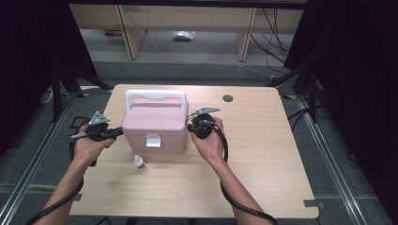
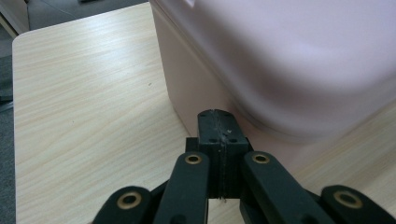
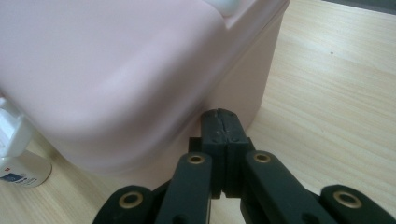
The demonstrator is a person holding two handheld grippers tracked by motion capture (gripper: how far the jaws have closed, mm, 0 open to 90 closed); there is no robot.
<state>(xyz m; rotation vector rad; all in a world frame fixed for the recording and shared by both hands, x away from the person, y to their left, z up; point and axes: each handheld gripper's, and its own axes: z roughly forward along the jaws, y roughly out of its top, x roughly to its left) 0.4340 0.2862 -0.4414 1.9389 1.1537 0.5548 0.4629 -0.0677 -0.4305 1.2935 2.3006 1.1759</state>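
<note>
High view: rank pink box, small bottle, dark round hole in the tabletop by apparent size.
1. pink box, by far the largest.
2. small bottle.
3. dark round hole.
The bottle and the hole look close in size, and the hole sits farther from the camera, so that order is unsure.

A pale pink box (image 1: 155, 125) with a white handle (image 1: 155, 95) and white latch (image 1: 151, 140) sits on the light wood-grain worktop (image 1: 263, 154). Both tongs (image 2: 217, 122) (image 3: 221, 120) are black with brass-coloured rivets. The small bottle (image 1: 138, 163) is clear with a white cap.
</note>
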